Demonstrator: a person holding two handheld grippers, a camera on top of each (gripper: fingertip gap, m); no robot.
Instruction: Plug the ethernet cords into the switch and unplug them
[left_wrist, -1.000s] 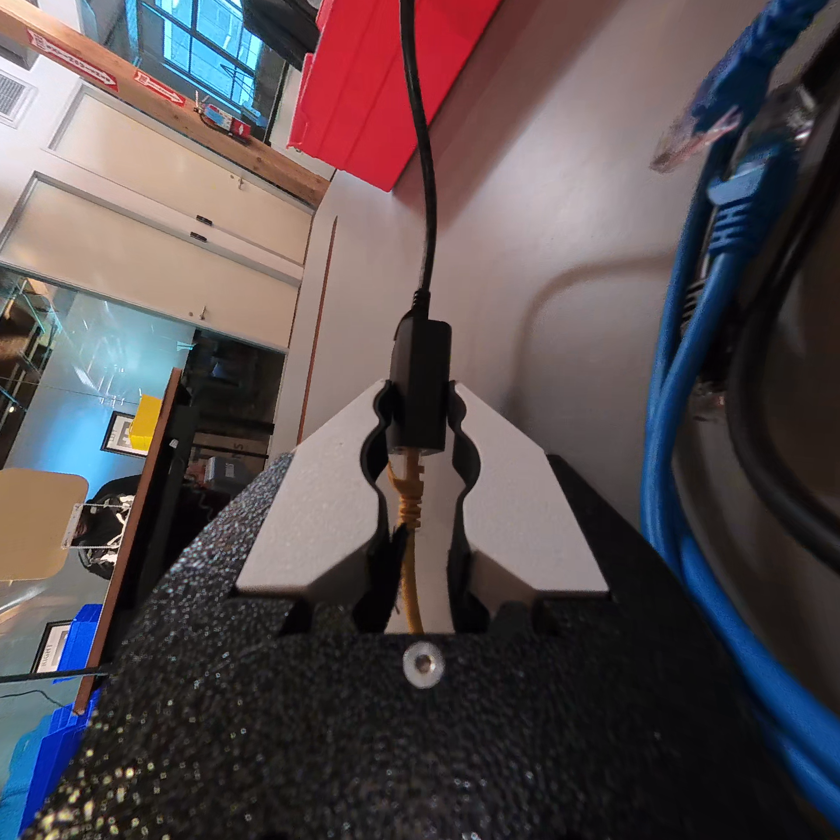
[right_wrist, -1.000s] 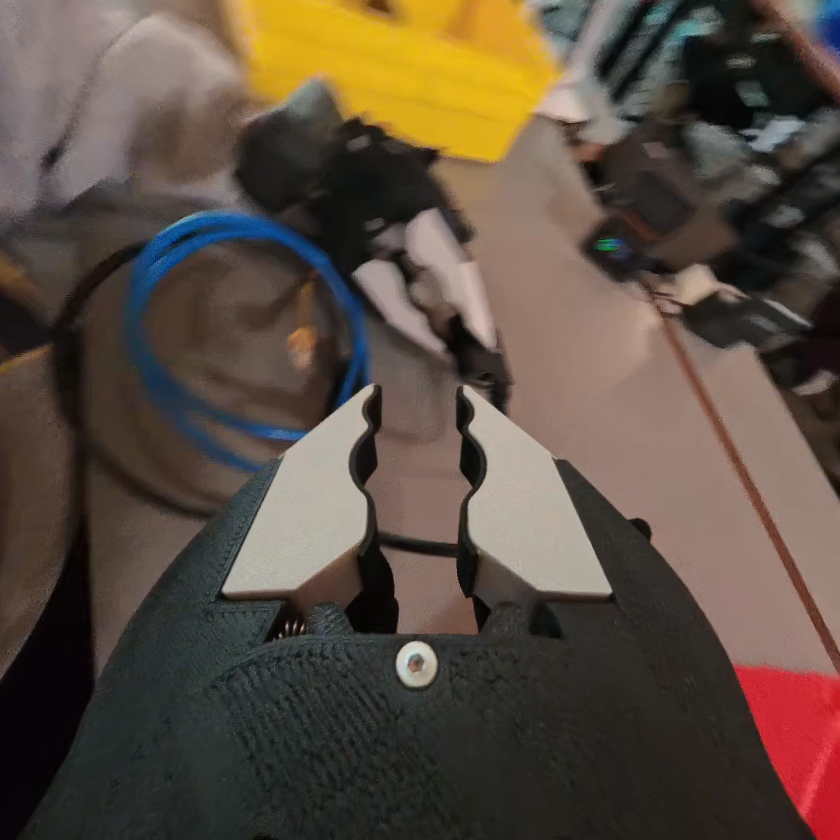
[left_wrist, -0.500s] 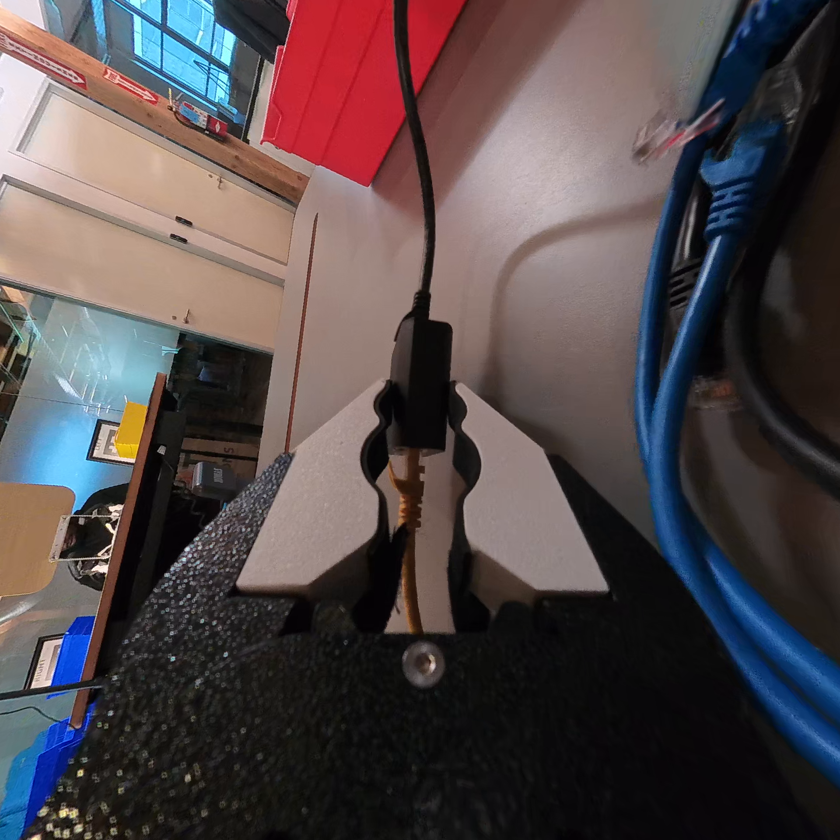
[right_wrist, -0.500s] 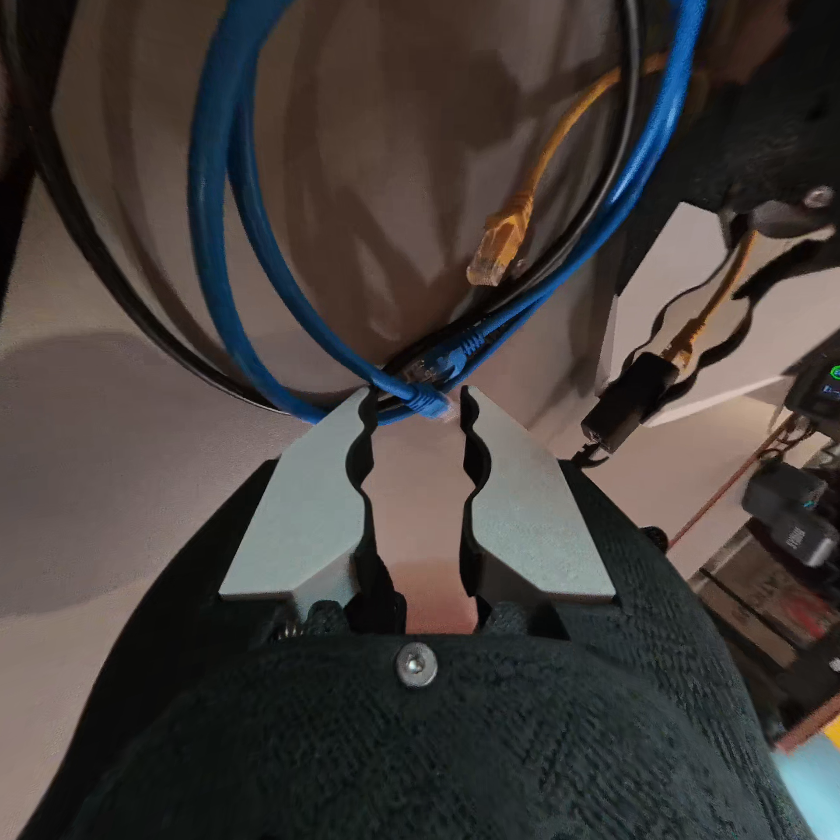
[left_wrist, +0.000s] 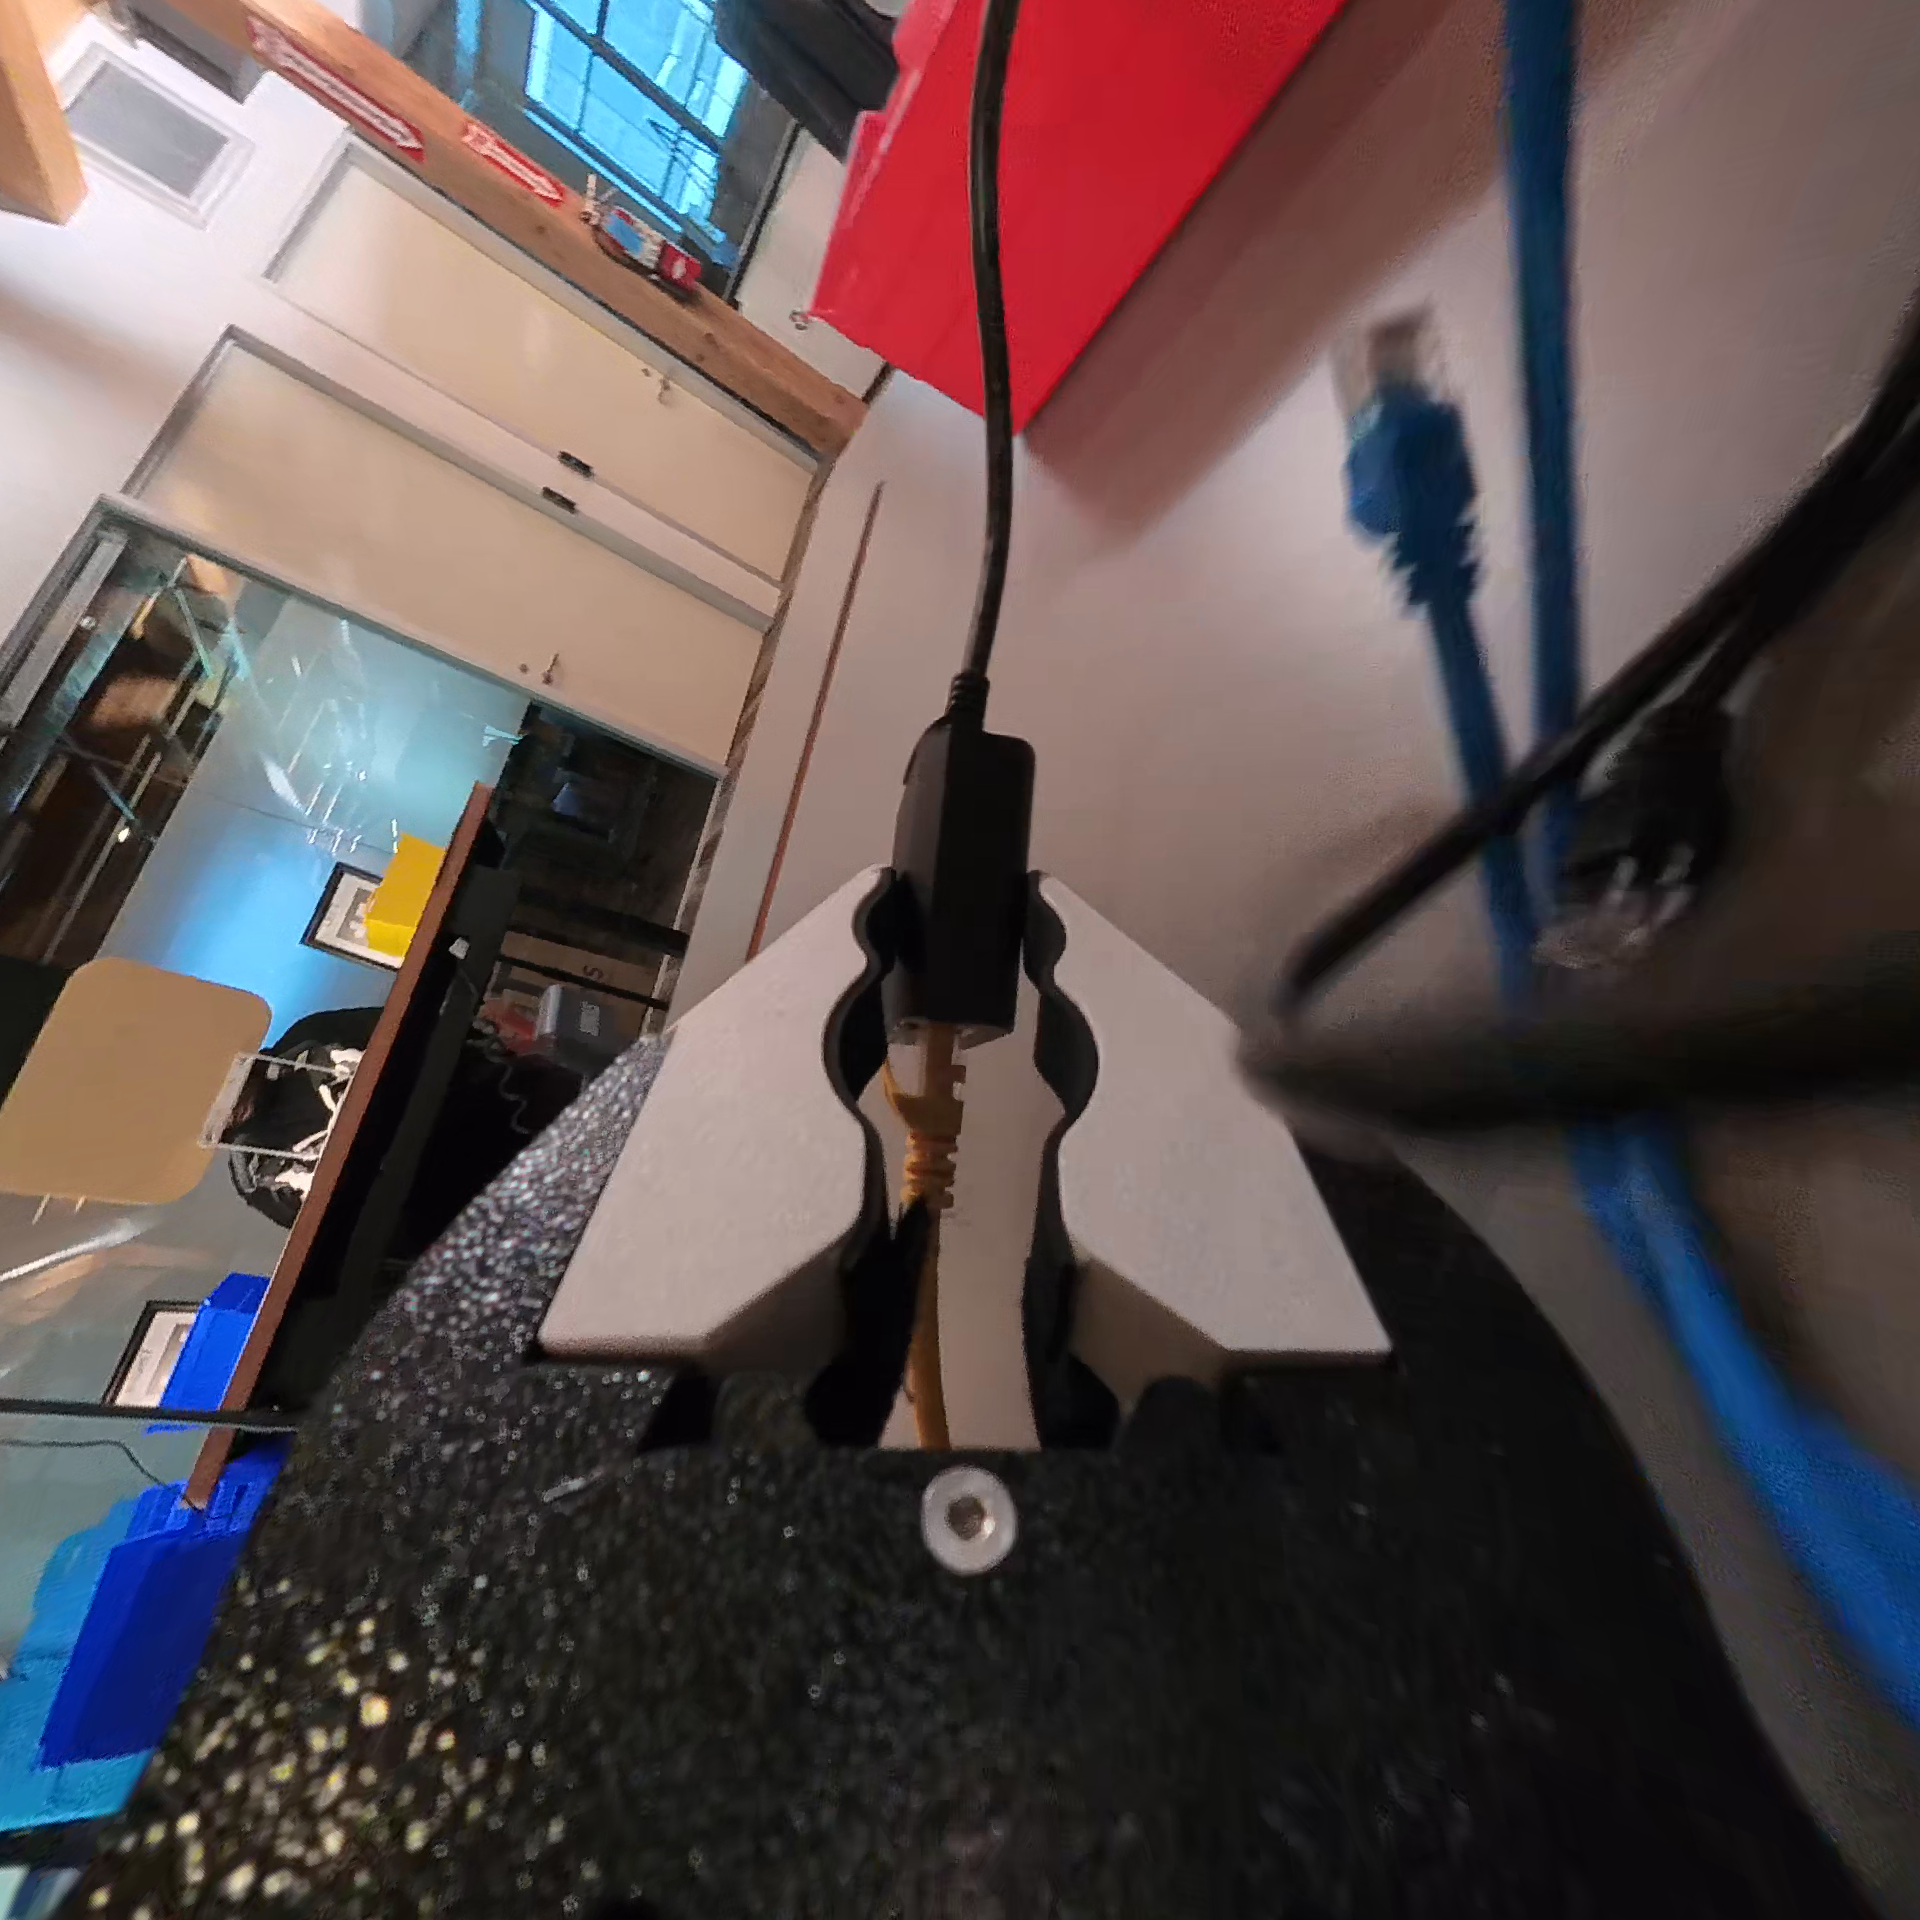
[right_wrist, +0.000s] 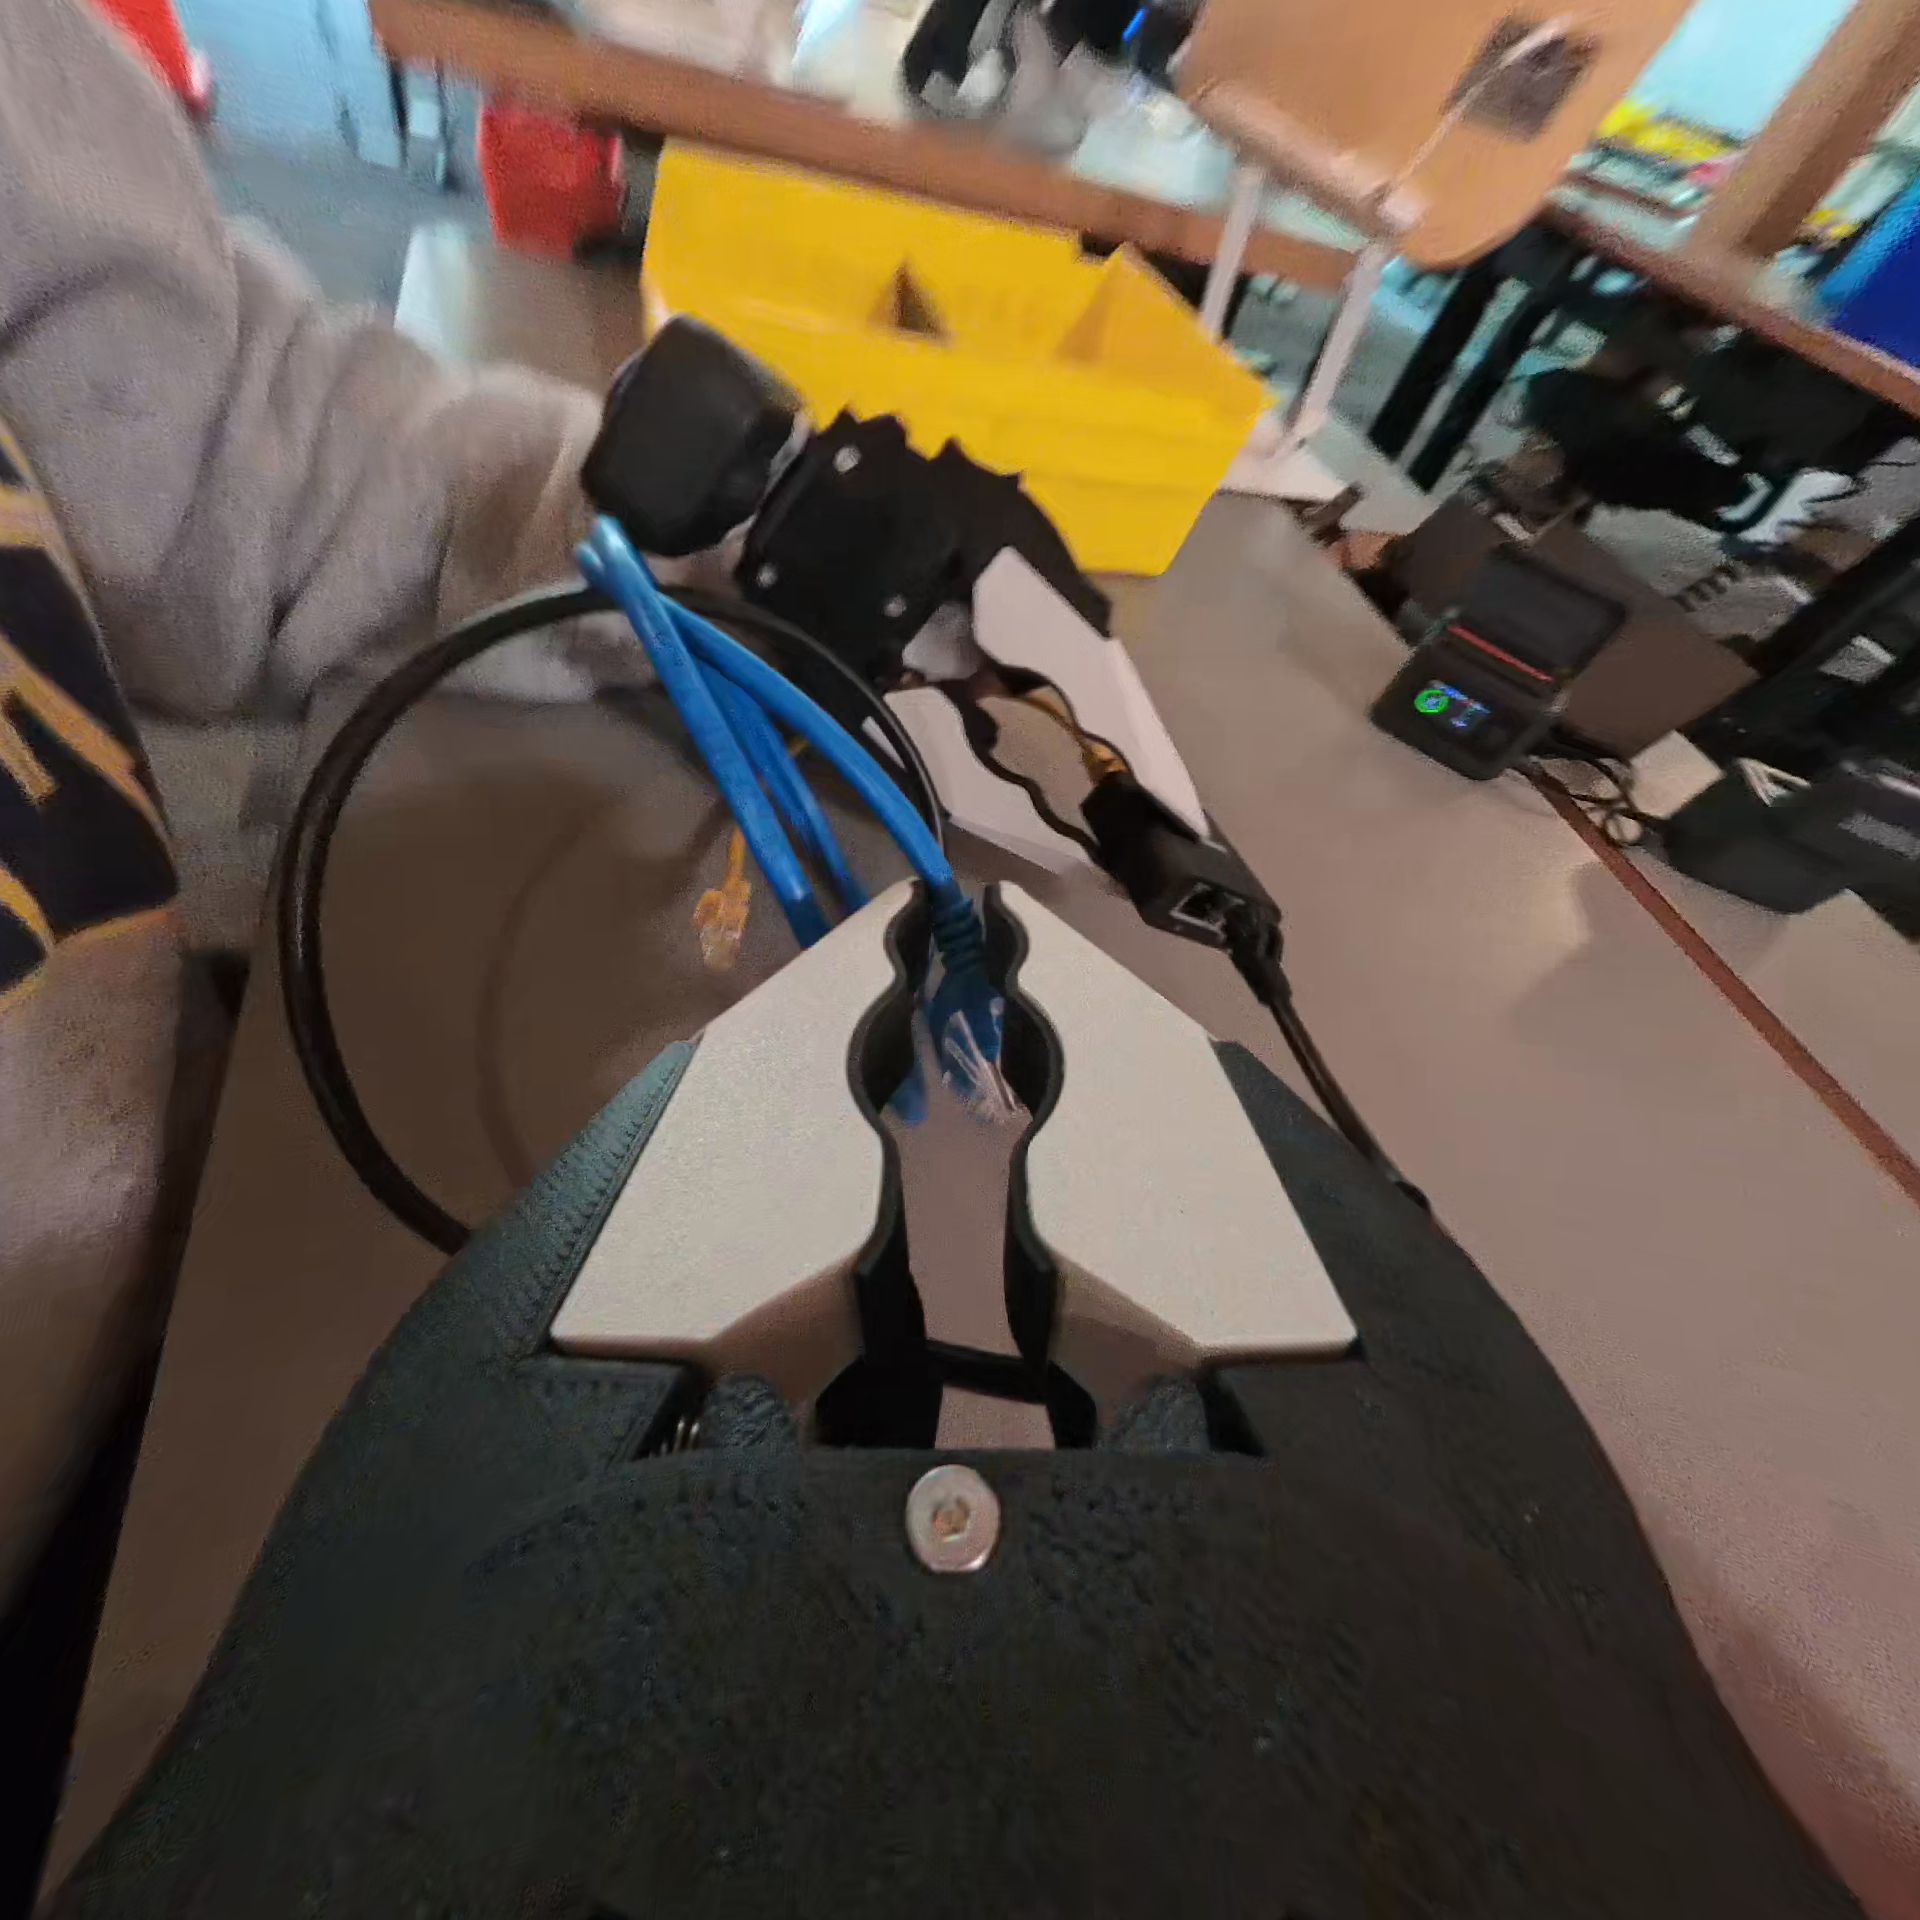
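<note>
- The left tool (left_wrist: 961, 940) is closed on a small black adapter block (left_wrist: 964, 873), which seems to serve as the switch of the task; in the left wrist view it sits at frame centre between the pale fingers (left_wrist: 748, 1132).
- A yellow cord's (left_wrist: 928, 1174) plug is already seated in the block's near end, and a black lead (left_wrist: 992, 343) runs from its far end toward the top of the frame.
- In the right wrist view the right tool (right_wrist: 958, 935) is closed around the blue cord (right_wrist: 748, 727) just behind its blue plug (right_wrist: 966, 1013), the clear tip pointing back toward the camera, centre of frame.
- The same block (right_wrist: 1184, 883) lies right of centre there, held low near the grey counter (right_wrist: 1507, 1091), with an empty port facing the camera.
- Judged from this, the step in hand is plugging in the blue cord: the plug is picked up but not yet aligned.
- The next move calls for turning the plug to face the open port, latch tab matched to the socket, then pushing straight in while the left tool braces the block.
- A loose yellow plug (right_wrist: 720, 909) and a black cable loop (right_wrist: 312, 831) lie at left of centre and could snag.
</note>
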